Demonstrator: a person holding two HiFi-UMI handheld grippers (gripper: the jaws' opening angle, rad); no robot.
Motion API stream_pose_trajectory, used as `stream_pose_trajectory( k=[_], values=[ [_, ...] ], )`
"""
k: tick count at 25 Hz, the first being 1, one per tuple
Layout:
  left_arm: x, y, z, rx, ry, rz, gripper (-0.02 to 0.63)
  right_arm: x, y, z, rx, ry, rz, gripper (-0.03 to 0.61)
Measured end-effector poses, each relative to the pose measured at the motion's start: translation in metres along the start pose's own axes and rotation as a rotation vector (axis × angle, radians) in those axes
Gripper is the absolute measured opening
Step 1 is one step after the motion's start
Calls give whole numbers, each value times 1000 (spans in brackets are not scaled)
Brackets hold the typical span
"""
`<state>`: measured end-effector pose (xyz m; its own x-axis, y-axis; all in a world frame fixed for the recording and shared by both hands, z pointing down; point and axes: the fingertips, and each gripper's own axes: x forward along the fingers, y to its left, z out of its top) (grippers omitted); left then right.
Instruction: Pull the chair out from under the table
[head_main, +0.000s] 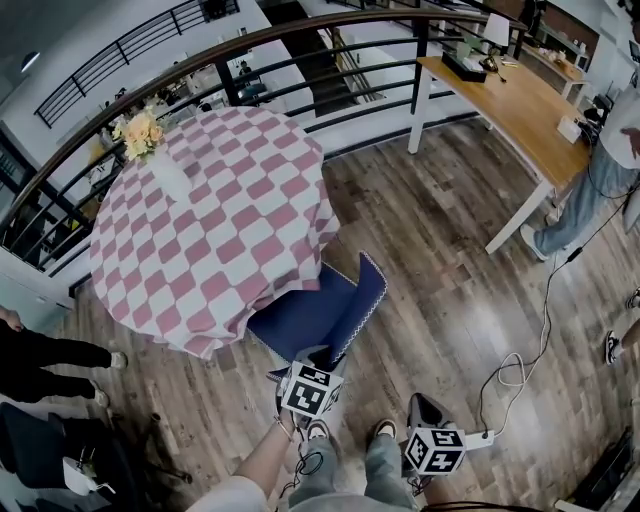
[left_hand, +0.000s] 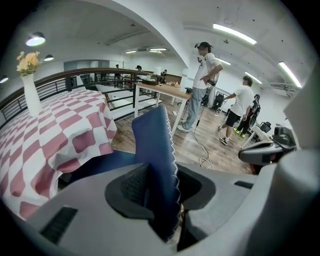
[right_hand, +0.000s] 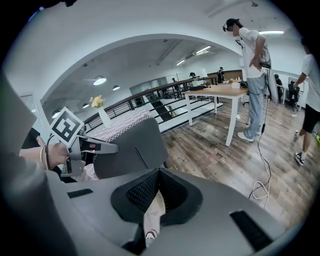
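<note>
A blue chair (head_main: 312, 312) stands half under the round table with the pink-and-white checked cloth (head_main: 200, 230), its back toward me. My left gripper (head_main: 318, 356) is at the top edge of the chair back. In the left gripper view the blue back (left_hand: 152, 142), with white zigzag stitching along its edge, fills the space between both pads of the left gripper (left_hand: 163, 167). My right gripper (head_main: 422, 402) hangs lower right, apart from the chair, jaws shut on nothing (right_hand: 159, 171). The right gripper view shows the chair back (right_hand: 131, 145) from behind and the left gripper (right_hand: 80, 147) on it.
A white vase of flowers (head_main: 152, 150) stands on the cloth. A curved black railing (head_main: 330, 60) runs behind the table. A long wooden table (head_main: 510, 100) sits at the right, with people standing near it. A white cable (head_main: 520, 372) lies on the wood floor. Another person's legs (head_main: 55, 355) are at left.
</note>
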<state>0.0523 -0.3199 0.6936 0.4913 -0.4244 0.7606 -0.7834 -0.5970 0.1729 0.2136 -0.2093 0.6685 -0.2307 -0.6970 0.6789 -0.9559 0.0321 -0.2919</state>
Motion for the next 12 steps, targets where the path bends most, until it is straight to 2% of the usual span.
stream_pose_trajectory(
  k=[12],
  values=[
    [0,-3,1,35,-8,-3,110,-5,-1,0,-5,-5,0,11]
  ],
)
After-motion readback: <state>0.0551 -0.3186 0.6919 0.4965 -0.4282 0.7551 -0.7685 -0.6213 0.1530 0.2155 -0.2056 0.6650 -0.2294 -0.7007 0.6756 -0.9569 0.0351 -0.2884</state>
